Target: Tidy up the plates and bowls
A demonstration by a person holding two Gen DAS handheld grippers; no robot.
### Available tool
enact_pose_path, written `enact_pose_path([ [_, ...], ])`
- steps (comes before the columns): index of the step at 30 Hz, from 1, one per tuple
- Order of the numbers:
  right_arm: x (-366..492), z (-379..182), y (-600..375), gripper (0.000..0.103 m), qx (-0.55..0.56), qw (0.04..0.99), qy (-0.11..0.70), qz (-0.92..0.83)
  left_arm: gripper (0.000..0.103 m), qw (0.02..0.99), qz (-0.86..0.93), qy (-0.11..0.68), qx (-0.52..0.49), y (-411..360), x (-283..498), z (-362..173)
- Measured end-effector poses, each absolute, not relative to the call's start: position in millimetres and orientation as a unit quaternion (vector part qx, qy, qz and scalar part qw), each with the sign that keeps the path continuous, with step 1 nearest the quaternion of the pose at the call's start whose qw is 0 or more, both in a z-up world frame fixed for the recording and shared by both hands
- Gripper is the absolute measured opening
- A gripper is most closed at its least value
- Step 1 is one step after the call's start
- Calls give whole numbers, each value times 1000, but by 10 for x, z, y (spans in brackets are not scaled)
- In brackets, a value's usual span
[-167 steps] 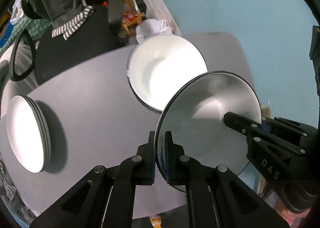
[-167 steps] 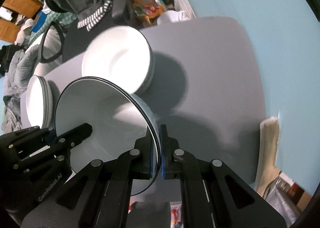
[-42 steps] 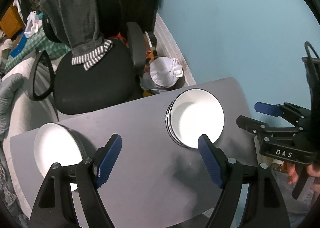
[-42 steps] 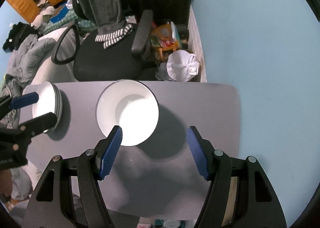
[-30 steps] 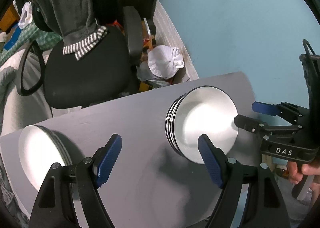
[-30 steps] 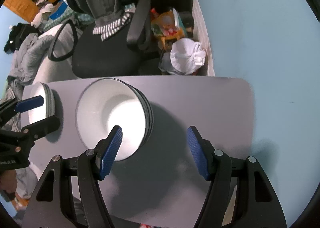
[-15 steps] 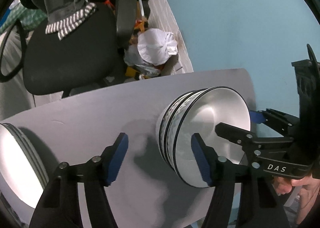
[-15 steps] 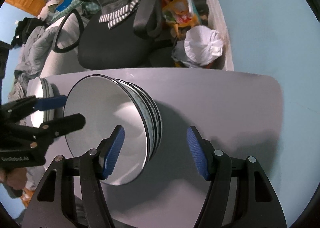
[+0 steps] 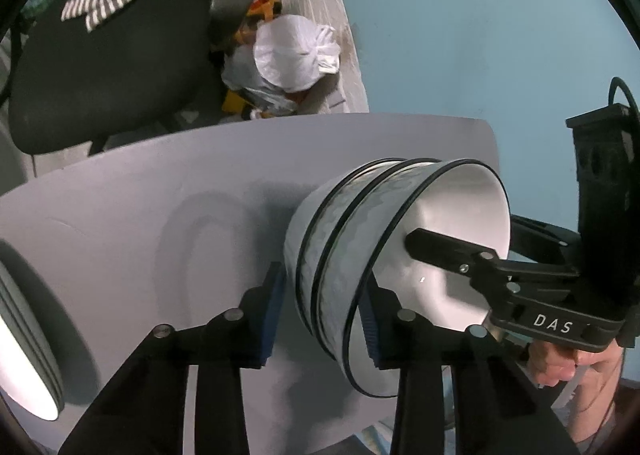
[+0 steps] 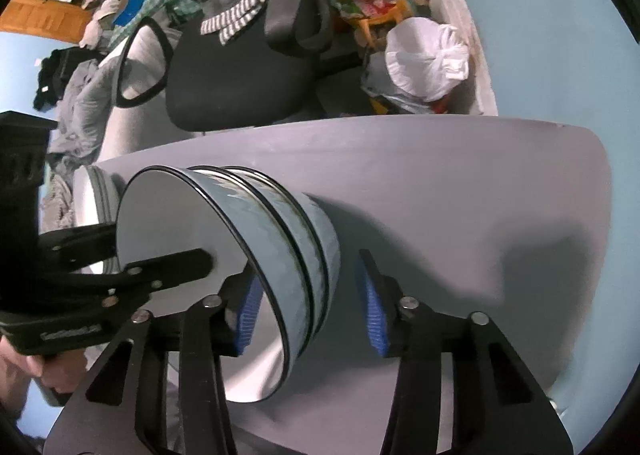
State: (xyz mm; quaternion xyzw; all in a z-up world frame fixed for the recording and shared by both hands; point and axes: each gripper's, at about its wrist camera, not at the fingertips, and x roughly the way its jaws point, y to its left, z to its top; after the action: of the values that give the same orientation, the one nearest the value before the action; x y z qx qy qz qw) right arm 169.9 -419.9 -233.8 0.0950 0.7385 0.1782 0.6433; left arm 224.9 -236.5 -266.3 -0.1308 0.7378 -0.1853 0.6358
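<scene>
Grey tabletop (image 9: 152,183) fills my view, with a stack of bowls (image 9: 360,239) standing on it toward the blue wall (image 9: 460,35) and a stack of plates (image 9: 24,343) well apart at the far left edge. My left gripper (image 9: 320,311) straddles the near wall of the bowl stack, one blue pad (image 9: 272,311) outside and one inside the top bowl; its jaws have just been closing, now narrow, but I can see a gap between the outer pad and the bowls. My right gripper (image 10: 308,307) straddles the opposite wall the same way, jaws also just closing, with the outer pad (image 10: 374,311) plainly clear of the bowls. Whether either inner pad touches the rim I cannot tell. Beyond the table stand a black office chair (image 10: 240,67) and a white tied bag (image 10: 428,55) on the floor.
</scene>
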Motion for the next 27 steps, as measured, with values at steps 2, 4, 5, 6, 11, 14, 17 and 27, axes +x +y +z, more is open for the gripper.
enact_pose_path([
  [2,1713,-2349,-4200,38,103,633,745,183,35,631,-187,741,-133,-2361,2264,-2672],
  [4,1719,-2349,-4188,38,102,629,749,182,35,627,-191,744,-132,-2366,2276,-2681],
  [5,1725,-2354,-4187,38,103,627,751,181,34,625,-193,745,-131,-2368,2281,-2685],
  [6,1732,-2356,-4187,38,104,624,753,181,33,623,-193,747,-130,-2364,2286,-2690],
  [11,1759,-2362,-4167,38,96,620,758,179,33,613,-193,753,-140,-2341,2313,-2719],
  [14,1746,-2378,-4157,41,91,618,762,169,36,619,-195,749,-134,-2370,2300,-2715],
  [17,1754,-2415,-4163,48,104,610,768,164,47,617,-198,750,-135,-2410,2284,-2754],
  [27,1751,-2453,-4165,51,132,607,764,177,48,620,-210,740,-155,-2362,2253,-2756],
])
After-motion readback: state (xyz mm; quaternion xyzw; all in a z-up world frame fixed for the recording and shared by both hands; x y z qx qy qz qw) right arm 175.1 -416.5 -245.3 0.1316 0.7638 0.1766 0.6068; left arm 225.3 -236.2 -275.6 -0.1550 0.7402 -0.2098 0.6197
